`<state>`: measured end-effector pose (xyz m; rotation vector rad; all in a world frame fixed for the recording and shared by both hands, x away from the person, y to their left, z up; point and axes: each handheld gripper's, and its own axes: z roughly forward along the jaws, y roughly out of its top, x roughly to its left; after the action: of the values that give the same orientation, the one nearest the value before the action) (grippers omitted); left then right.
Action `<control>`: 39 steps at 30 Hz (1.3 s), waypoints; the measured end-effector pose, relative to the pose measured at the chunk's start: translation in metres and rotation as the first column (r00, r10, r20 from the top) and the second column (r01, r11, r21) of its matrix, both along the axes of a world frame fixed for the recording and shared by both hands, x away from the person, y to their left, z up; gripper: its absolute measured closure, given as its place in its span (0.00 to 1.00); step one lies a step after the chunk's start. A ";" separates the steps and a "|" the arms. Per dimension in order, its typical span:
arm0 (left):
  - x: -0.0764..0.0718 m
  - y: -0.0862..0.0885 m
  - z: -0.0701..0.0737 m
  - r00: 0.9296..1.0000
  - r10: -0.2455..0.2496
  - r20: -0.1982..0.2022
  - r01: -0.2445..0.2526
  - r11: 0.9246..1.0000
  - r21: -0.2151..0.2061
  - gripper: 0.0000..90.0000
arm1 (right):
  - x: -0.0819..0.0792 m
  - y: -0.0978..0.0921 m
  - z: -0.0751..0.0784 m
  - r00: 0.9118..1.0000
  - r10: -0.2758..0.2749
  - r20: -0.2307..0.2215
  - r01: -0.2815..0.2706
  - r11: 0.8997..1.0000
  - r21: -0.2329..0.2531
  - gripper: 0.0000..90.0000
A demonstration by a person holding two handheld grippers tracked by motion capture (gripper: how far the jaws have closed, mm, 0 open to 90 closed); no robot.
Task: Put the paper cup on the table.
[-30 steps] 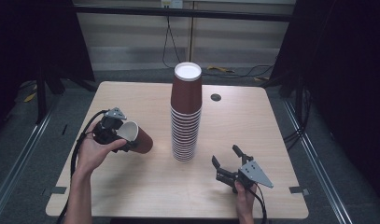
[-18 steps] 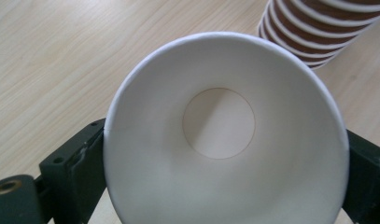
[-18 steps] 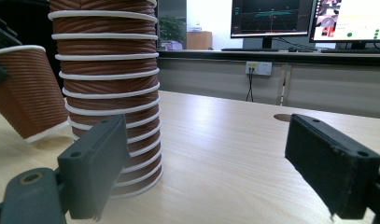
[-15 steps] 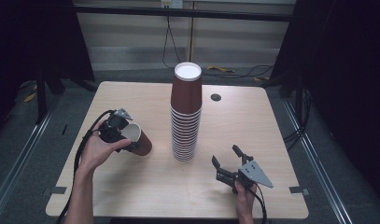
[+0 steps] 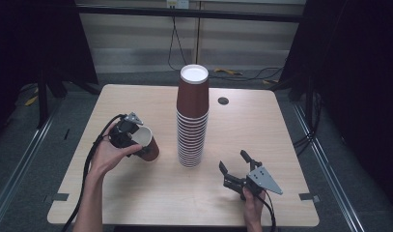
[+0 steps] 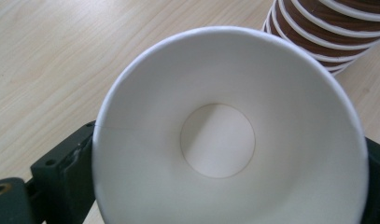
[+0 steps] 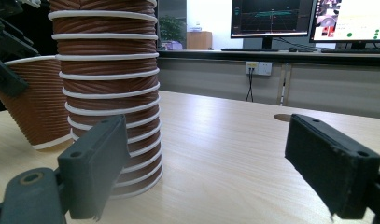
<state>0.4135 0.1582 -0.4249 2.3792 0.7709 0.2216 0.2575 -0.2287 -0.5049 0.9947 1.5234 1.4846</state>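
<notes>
Left tool [image 5: 131,137] clamps a brown paper cup [image 5: 147,144] near the stack [image 5: 192,121] while our right tool [image 5: 236,170] waits open; we should, seemingly, seat it upright, squarely.

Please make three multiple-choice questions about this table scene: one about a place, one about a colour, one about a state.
1. Where is the single cup?
A. left of the stack
B. on top of the stack
C. at the right gripper

2. What colour is the inside of the cup?
A. brown
B. white
C. black

3. How is the right gripper?
A. shut on a cup
B. open, holding nothing
C. shut on the stack

Answers:
1 A: in the high view the left gripper holds it left of the stack.
2 B: the left gripper view looks into a white inside.
3 B: its fingers stand wide apart with only table between.
</notes>
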 end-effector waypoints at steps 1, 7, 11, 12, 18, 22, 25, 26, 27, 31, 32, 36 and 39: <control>0.000 -0.001 -0.001 1.000 0.015 0.005 -0.015 1.000 -0.018 0.04 | 0.000 0.000 0.000 1.000 0.000 0.000 0.000 1.000 0.000 0.14; 0.000 0.000 -0.007 0.999 0.022 0.027 -0.020 0.998 -0.065 0.04 | 0.000 0.000 0.000 1.000 0.002 0.001 -0.002 1.000 0.001 0.14; 0.001 0.000 -0.011 1.000 0.024 0.013 -0.022 0.996 -0.091 0.04 | 0.000 0.000 0.000 1.000 0.002 0.002 -0.002 1.000 0.001 0.14; 0.001 0.000 -0.012 1.000 0.024 0.016 -0.022 0.995 -0.097 0.04 | 0.000 0.000 0.000 1.000 0.003 0.001 -0.003 1.000 0.001 0.14; -0.001 -0.002 -0.017 0.997 0.036 0.063 -0.028 0.993 -0.113 0.04 | 0.000 0.000 0.000 1.000 0.002 0.001 -0.002 1.000 0.000 0.14; -0.002 -0.004 -0.022 0.996 0.024 0.084 -0.015 0.995 -0.102 0.05 | 0.000 0.000 0.000 1.000 0.003 0.001 -0.003 1.000 0.001 0.14; -0.002 -0.006 -0.024 0.994 0.028 0.101 -0.019 0.996 -0.085 0.05 | 0.000 0.000 0.000 1.000 0.003 0.001 -0.003 1.000 0.001 0.14; -0.002 -0.006 -0.024 0.995 0.031 0.096 -0.023 0.996 -0.089 0.06 | 0.000 0.000 0.000 1.000 0.002 0.001 -0.002 1.000 0.001 0.14; -0.001 -0.005 -0.025 0.996 0.027 0.090 -0.019 0.995 -0.096 0.06 | 0.000 0.000 0.000 1.000 0.003 0.001 -0.003 1.000 0.001 0.14; -0.001 -0.003 -0.029 0.997 0.031 0.075 -0.023 0.994 -0.104 0.09 | 0.000 0.000 0.000 1.000 0.003 0.001 -0.003 1.000 0.001 0.14; -0.002 -0.002 -0.031 0.997 0.041 0.060 -0.033 0.991 -0.128 0.09 | 0.000 0.000 0.000 1.000 0.003 0.001 -0.003 1.000 0.001 0.14; -0.003 0.003 -0.037 0.997 0.050 0.063 -0.040 0.987 -0.154 0.09 | 0.000 0.000 0.000 1.000 0.003 0.001 -0.003 1.000 0.001 0.14; -0.007 0.003 -0.044 0.993 0.068 0.093 -0.054 0.987 -0.151 0.13 | 0.000 0.000 0.000 1.000 0.003 0.001 -0.003 1.000 0.001 0.14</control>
<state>0.4062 0.1611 -0.4692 2.1901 0.7868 0.2940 0.2576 -0.2287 -0.5050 0.9927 1.5240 1.4882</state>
